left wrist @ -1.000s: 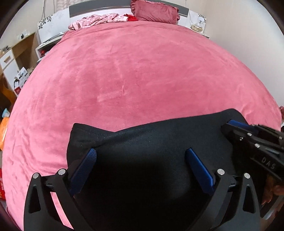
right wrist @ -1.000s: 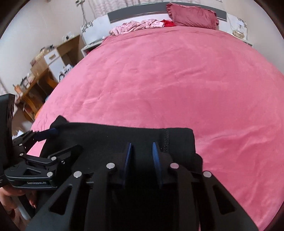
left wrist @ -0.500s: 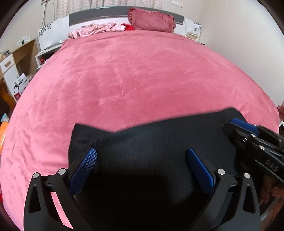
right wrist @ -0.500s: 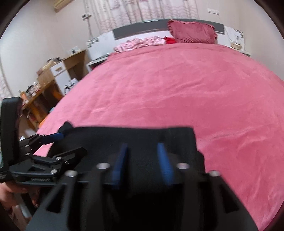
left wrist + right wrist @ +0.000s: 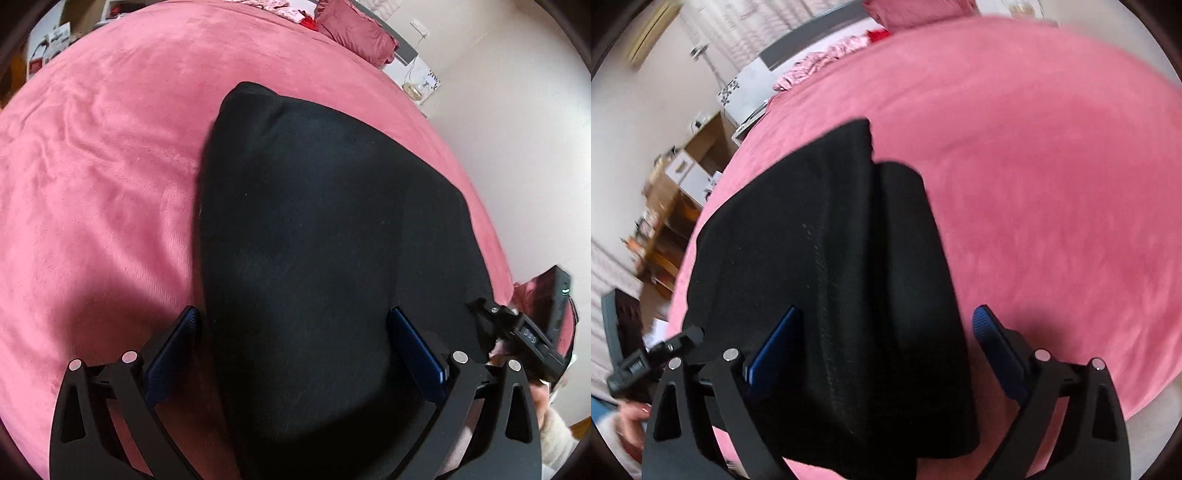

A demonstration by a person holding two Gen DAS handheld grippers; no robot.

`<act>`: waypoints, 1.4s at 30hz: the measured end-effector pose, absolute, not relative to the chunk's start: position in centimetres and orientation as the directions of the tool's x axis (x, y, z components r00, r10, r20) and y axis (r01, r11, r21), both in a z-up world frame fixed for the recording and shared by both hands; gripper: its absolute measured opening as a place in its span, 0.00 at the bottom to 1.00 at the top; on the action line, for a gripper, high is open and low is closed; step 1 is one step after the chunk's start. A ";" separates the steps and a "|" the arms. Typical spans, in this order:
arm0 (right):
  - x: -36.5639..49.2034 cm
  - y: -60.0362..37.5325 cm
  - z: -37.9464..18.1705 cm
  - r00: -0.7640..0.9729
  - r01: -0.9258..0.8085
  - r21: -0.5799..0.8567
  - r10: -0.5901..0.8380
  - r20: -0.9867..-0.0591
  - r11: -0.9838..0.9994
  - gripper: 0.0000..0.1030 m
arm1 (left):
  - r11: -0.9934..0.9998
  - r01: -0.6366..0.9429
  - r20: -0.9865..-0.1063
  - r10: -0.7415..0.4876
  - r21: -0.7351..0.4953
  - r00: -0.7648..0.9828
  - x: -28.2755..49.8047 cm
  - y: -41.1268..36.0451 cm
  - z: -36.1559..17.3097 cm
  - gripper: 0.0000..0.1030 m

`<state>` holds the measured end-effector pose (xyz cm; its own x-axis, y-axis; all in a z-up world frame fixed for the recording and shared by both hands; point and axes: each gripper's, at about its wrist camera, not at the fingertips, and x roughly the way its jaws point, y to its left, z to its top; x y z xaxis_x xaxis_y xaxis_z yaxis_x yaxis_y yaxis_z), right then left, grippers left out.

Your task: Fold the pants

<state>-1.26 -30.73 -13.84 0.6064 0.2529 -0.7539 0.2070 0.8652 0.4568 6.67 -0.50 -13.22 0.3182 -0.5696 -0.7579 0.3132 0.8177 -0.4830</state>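
Observation:
The black pants (image 5: 325,240) lie folded in a compact stack on the pink bed cover (image 5: 96,177). They also show in the right wrist view (image 5: 827,266), with a seam running down the top layer. My left gripper (image 5: 295,325) is open and empty, its blue pads spread over the near end of the stack. My right gripper (image 5: 890,325) is open and empty too, hovering over the near right part of the pants. The right gripper shows at the right edge of the left wrist view (image 5: 517,332), and the left gripper at the lower left of the right wrist view (image 5: 653,358).
The pink cover (image 5: 1052,177) spreads wide beyond the pants. A dark pink pillow (image 5: 358,33) and crumpled pink clothes (image 5: 816,66) lie at the headboard. Wooden shelves and drawers (image 5: 676,199) stand to the left of the bed, a wall (image 5: 517,129) to the right.
My right gripper has opened and let go of the pants. Both grippers have risen and tilted down over the stack, which now lies released on the bed.

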 end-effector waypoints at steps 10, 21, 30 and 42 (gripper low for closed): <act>-2.5 -32.8 -14.6 0.555 0.235 0.634 0.434 -0.710 0.737 0.92 | 0.743 0.405 -0.732 -0.645 -0.533 0.220 3.7 1.0 -13.1 0.97; -2.4 -32.0 -11.2 0.601 0.131 0.623 0.437 -0.669 0.771 0.49 | 0.728 0.505 -0.733 -0.636 -0.464 0.243 1.3 0.1 -10.0 0.54; -2.4 -29.6 -4.7 0.723 -0.040 0.482 0.359 -0.590 0.875 0.47 | 0.718 0.645 -0.682 -0.611 -0.263 0.402 0.8 -1.2 -3.6 0.48; 10.0 -31.0 -3.9 0.812 -0.052 0.444 0.297 -0.503 0.894 0.47 | 0.758 0.650 -0.615 -0.535 -0.046 0.580 12.4 -5.7 -0.7 0.48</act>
<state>9.97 -31.01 -3.90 0.8119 0.2969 -0.5027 -0.0519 0.8943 0.4444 12.39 -5.69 -0.69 0.5798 -0.5347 -0.6147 0.6501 0.7584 -0.0465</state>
